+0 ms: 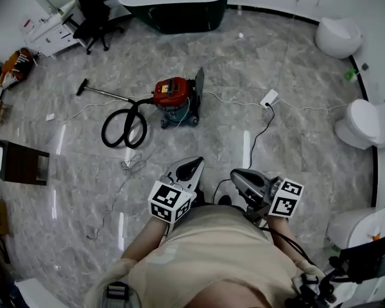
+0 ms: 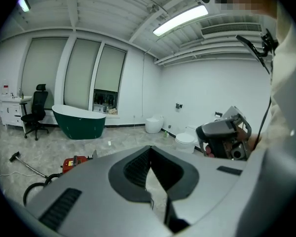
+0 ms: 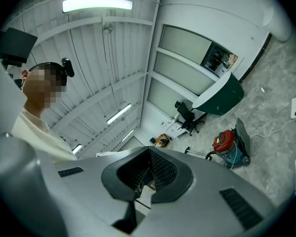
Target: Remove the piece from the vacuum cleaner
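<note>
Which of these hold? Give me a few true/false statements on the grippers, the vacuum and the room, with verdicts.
1. The left gripper and the right gripper are both shut and empty. True.
2. A gripper holds the black hose. False: it lies looped on the floor beside the red vacuum cleaner.
3. The bathtub is white. False: it is dark green.
4. An office chair stands near the bathtub. True.
</note>
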`<state>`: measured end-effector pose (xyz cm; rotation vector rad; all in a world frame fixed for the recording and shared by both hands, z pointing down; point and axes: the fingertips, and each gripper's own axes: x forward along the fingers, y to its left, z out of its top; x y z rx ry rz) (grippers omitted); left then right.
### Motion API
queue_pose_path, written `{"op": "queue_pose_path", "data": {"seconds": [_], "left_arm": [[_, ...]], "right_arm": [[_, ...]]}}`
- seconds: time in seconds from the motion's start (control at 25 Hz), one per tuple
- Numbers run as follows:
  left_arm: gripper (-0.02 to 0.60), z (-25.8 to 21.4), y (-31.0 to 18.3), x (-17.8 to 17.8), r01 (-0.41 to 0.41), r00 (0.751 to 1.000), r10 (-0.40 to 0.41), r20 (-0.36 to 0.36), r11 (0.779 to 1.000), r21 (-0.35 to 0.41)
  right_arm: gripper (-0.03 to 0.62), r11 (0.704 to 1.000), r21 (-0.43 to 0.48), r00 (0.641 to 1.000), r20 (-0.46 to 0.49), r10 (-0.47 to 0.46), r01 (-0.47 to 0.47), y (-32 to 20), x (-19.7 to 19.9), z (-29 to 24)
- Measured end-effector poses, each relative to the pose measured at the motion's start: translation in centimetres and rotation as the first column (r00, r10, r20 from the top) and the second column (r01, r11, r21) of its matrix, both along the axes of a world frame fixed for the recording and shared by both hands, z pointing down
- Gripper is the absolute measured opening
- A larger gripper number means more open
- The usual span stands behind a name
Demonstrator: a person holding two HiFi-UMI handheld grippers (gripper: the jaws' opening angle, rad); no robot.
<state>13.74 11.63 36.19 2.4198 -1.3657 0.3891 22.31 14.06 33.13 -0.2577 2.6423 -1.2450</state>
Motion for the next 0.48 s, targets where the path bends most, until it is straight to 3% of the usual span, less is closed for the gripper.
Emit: {"op": "queue_pose_path", "data": {"seconds": [0.48], "left_arm": [[-0.006, -1.1, -7.6, -9.7, -0.017, 0.999, 0.018, -0.049, 0.999, 0.036]], "right_arm": [[0.002, 0.994, 0.102, 0.991, -0.134, -0.013, 0.027, -6.6, -10.1, -1.6]]}}
